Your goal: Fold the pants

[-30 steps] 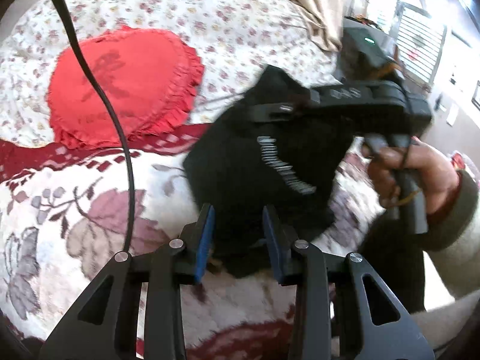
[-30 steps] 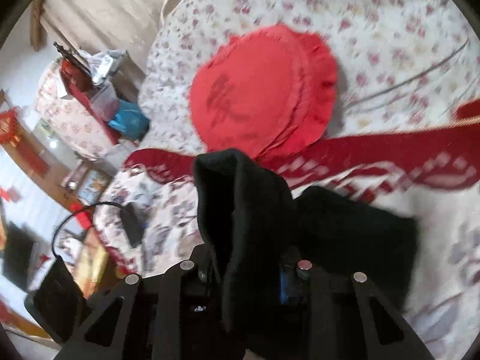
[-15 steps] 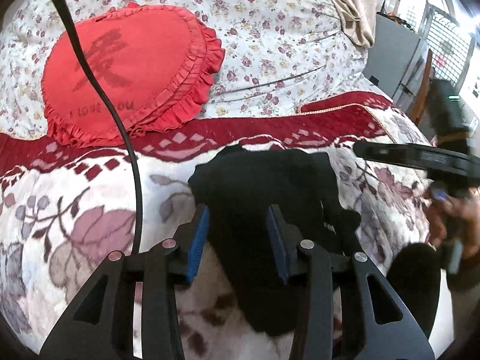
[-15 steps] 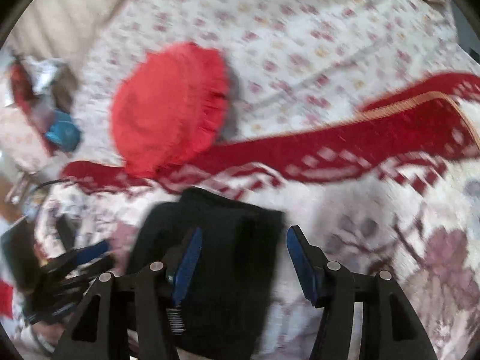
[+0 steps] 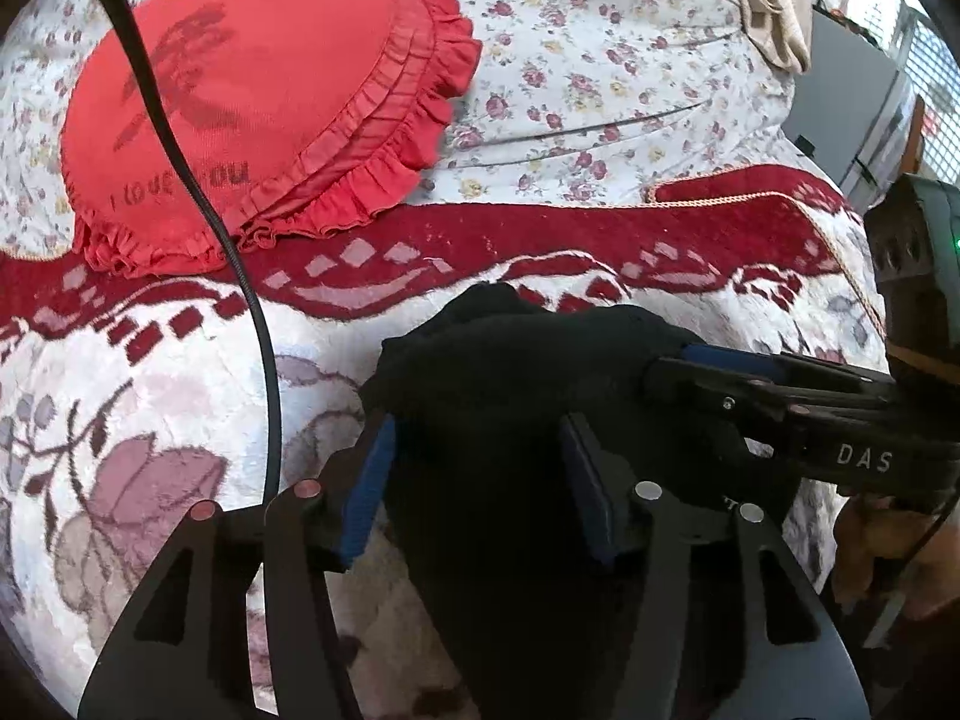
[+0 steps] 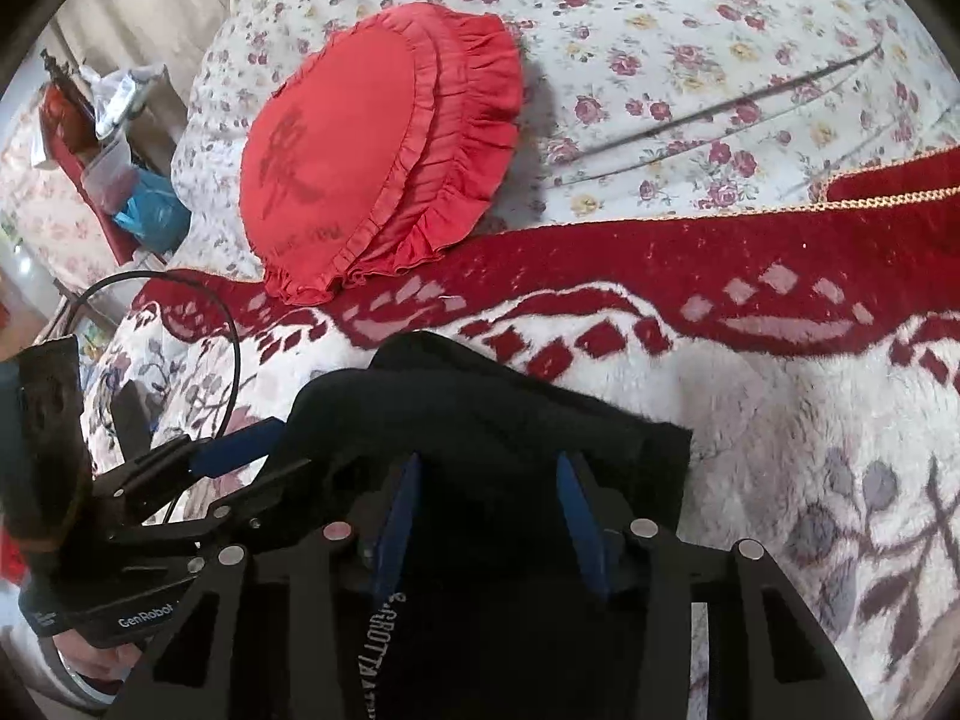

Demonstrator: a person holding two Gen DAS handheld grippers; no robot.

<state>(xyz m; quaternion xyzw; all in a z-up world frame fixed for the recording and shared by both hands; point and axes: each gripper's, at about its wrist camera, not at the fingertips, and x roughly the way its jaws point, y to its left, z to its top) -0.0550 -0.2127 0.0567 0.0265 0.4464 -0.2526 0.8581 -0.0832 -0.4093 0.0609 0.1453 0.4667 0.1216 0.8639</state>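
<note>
Black pants [image 5: 516, 372] lay bunched on the floral blanket [image 5: 150, 396]. Left gripper [image 5: 474, 480] and right gripper [image 6: 489, 516] both stood open, straddling the fabric.

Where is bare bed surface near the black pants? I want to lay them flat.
Free: white floral blanket right of the black folded pants, below its red band. Also the rose-print sheet right of the red heart-shaped ruffled cushion. Crowded: both open grippers, left and right, straddle the pants.
</note>
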